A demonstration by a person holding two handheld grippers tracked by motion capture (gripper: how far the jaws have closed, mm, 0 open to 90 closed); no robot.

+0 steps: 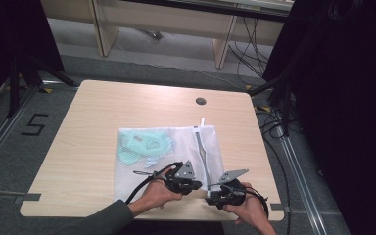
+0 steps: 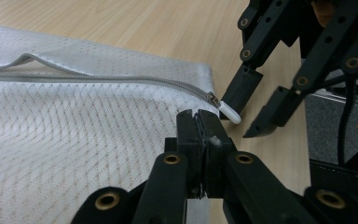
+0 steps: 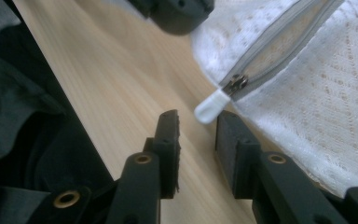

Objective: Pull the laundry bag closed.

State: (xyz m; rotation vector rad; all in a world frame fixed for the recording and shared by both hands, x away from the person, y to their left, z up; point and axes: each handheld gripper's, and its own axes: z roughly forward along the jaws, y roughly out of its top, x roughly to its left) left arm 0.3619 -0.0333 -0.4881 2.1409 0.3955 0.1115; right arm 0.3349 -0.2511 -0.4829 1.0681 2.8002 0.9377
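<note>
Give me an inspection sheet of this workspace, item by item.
Surface: wooden table, with a round grommet near its far edge.
Job's things: white mesh laundry bag lying flat, mint-green item inside; zipper closed up to the white pull tab at the near corner.
Clutter: nothing seen.
Grippers: left gripper shut on the bag's edge beside the tab; right gripper open, jaws either side of the tab, not yet pressing it.
Cables: black cable trailing from the left gripper; more on the floor at right.
Surroundings: wooden furniture behind, dark curtains at the sides.
</note>
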